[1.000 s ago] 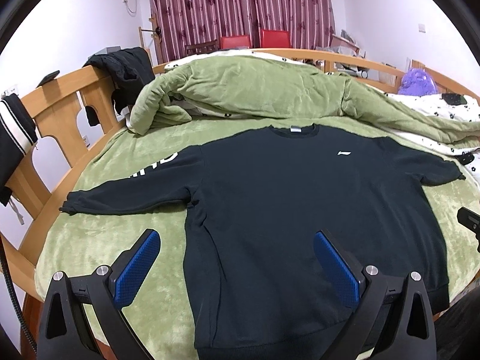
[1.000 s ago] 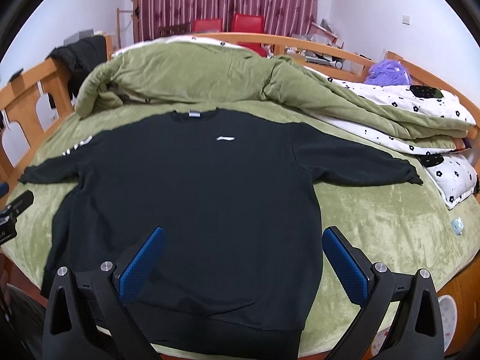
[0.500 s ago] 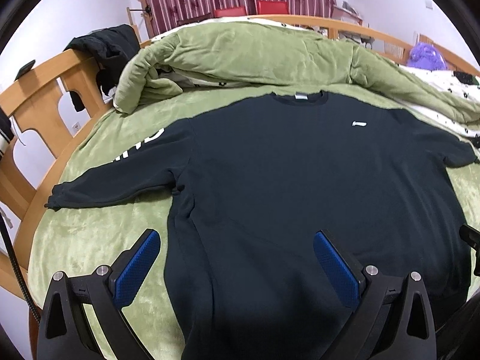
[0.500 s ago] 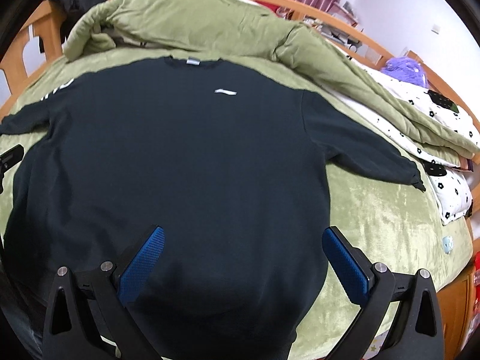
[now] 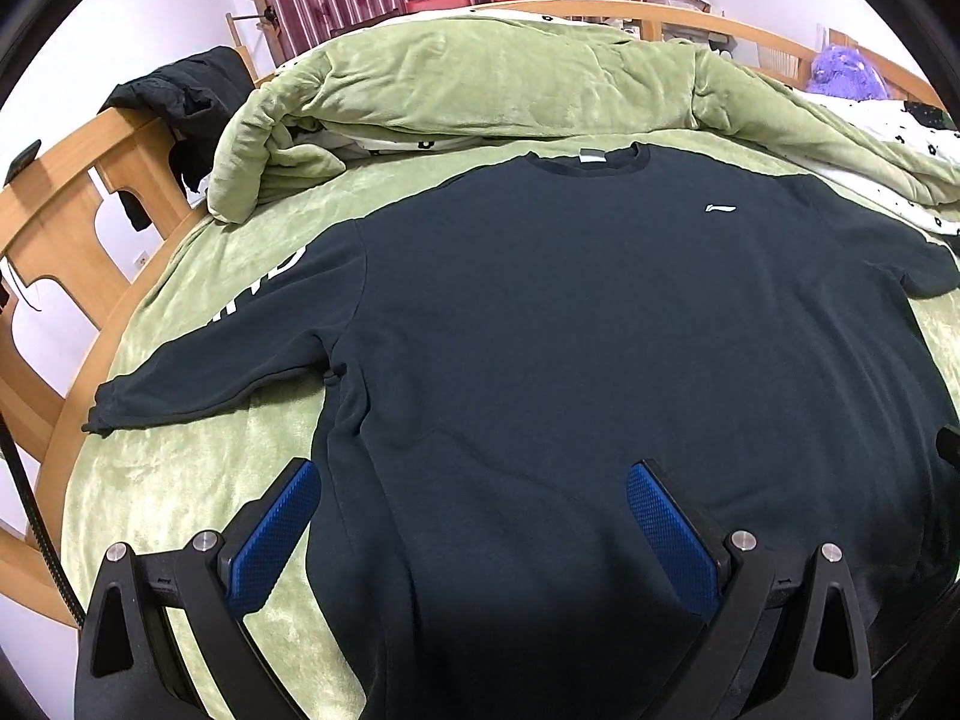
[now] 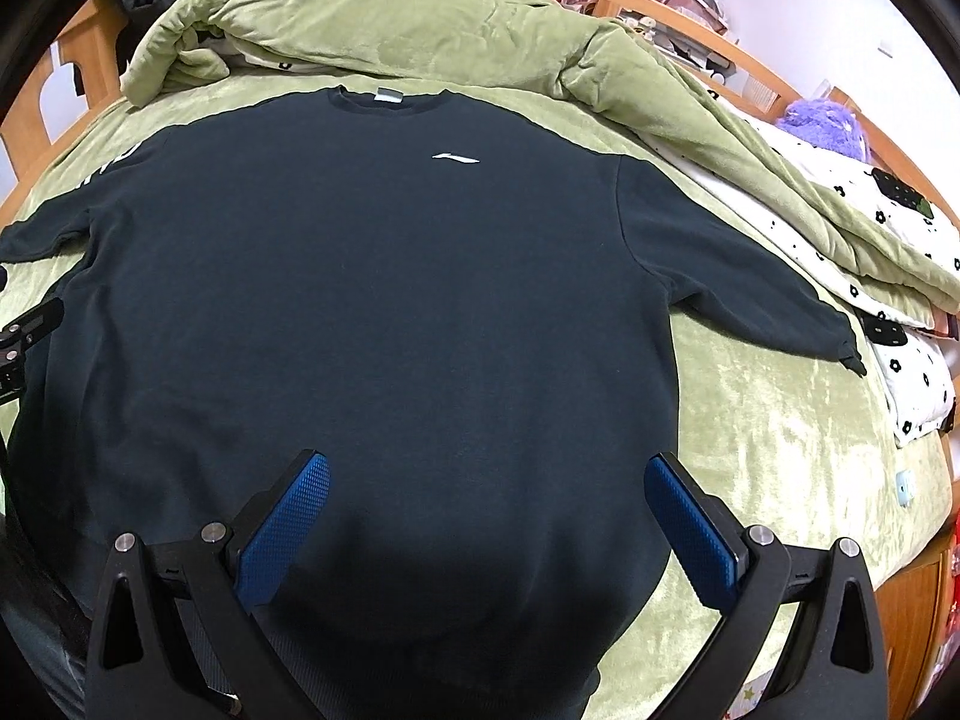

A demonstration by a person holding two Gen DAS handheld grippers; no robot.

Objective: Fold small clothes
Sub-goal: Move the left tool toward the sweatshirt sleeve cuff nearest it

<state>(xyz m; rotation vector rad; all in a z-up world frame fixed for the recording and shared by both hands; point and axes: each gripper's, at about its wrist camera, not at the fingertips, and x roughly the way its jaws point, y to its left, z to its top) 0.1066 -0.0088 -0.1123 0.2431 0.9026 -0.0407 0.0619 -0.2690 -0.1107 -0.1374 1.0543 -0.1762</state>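
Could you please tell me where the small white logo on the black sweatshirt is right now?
In the right wrist view the white logo sits on the upper chest of the black sweatshirt, just below and right of the collar tag, nearer the bunched green quilt.

Rumpled green quilt (image 5: 510, 90), purple plush (image 6: 822, 123)

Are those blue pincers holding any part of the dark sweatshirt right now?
No. The left gripper and right gripper both hang open above the sweatshirt, holding nothing.

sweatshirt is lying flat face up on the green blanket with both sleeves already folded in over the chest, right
Not quite. The sweatshirt lies flat, face up on the green blanket, but both sleeves are spread outward, not folded in. The right wrist view shows this.
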